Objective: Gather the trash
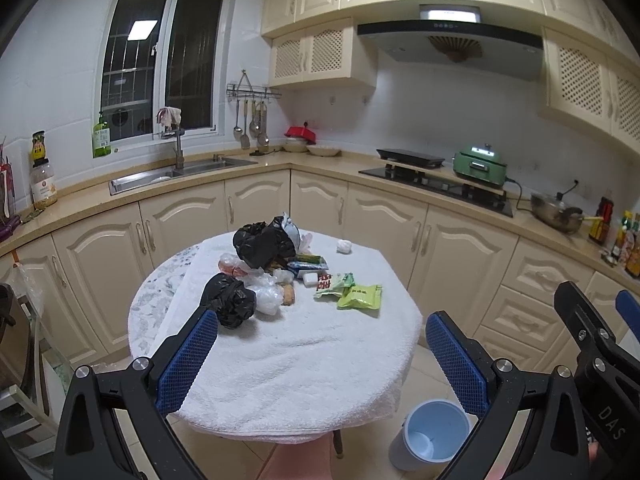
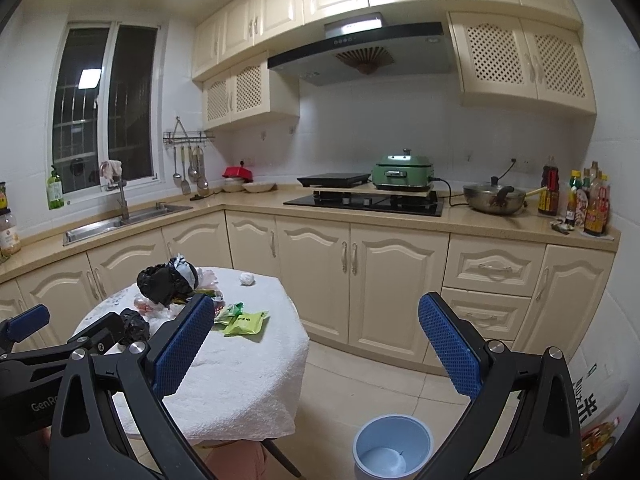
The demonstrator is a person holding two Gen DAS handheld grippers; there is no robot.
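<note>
A round table (image 1: 304, 364) under a white towel carries a heap of trash: black plastic bags (image 1: 262, 242), clear bags (image 1: 266, 296), green snack wrappers (image 1: 358, 294) and a crumpled white tissue (image 1: 344, 246). In the right wrist view the same black plastic bags (image 2: 166, 282) and green snack wrappers (image 2: 244, 322) lie on the table (image 2: 248, 380). A light blue bin (image 1: 434, 434) stands on the floor right of the table, also seen as the bin (image 2: 392, 446). My left gripper (image 1: 320, 344) hovers open before the table's near edge. My right gripper (image 2: 316, 332) hangs open, holding nothing.
Cream cabinets and a beige counter (image 1: 328, 160) wrap around behind the table, with a sink (image 1: 176, 174), a stove (image 1: 436, 186), a green cooker (image 1: 480, 164) and a pan (image 2: 496, 198). Bottles (image 2: 584, 204) crowd the counter's right end. A chair stands at the far left.
</note>
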